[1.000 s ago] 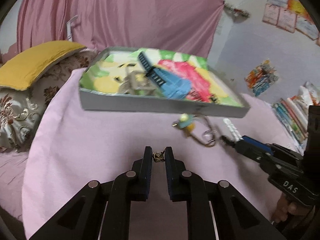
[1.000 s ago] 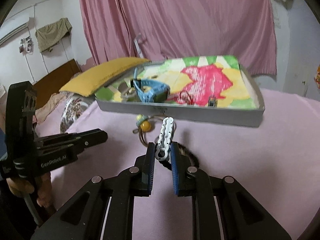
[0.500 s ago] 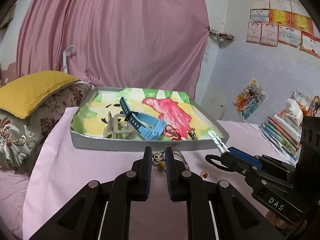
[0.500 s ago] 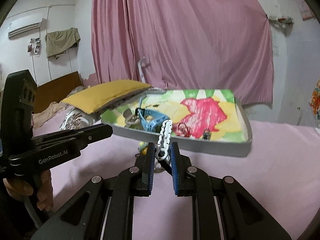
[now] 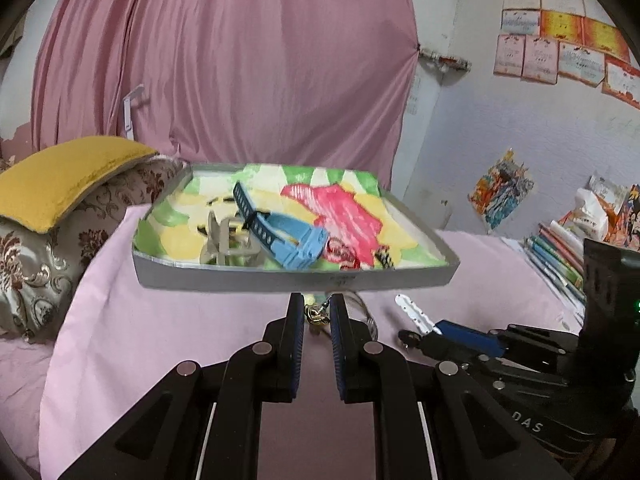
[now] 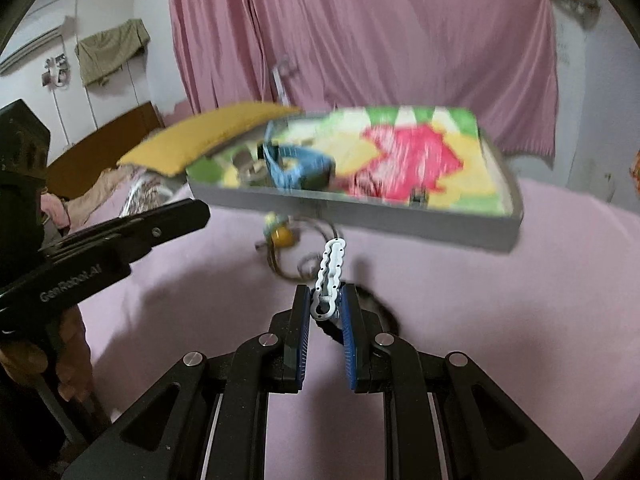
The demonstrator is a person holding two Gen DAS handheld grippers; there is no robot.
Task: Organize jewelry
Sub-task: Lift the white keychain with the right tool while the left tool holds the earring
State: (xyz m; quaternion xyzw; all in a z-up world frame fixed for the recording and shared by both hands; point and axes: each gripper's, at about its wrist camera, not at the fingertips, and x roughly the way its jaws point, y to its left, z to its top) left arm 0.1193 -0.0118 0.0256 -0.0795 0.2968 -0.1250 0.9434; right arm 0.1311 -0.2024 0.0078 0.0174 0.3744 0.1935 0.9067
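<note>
A grey tray (image 5: 296, 278) with a bright painted floor lies on the pink sheet; it holds a blue watch strap (image 5: 288, 240), a beige strap (image 5: 222, 242) and a red bracelet (image 5: 340, 250). My left gripper (image 5: 316, 312) is shut on a small gold clasp (image 5: 315, 315), just short of the tray's near wall. My right gripper (image 6: 326, 304) is shut on a white hair clip (image 6: 331, 272) that sticks up from its pads. A yellow charm on a cord (image 6: 280, 234) lies on the sheet before the tray (image 6: 360, 222). Each gripper shows in the other's view: left gripper (image 6: 200, 212), right gripper (image 5: 436, 330).
A yellow pillow (image 5: 60, 176) on a patterned cushion sits left of the tray. Books (image 5: 560, 258) are stacked at the right. A pink curtain (image 5: 240, 60) hangs behind. A black hair tie (image 6: 380, 308) lies on the sheet under my right gripper. A hand (image 6: 60, 360) holds the left tool.
My left gripper has risen and tipped up, the gold clasp still in it. My right gripper rose, then dipped back, keeping the white clip.
</note>
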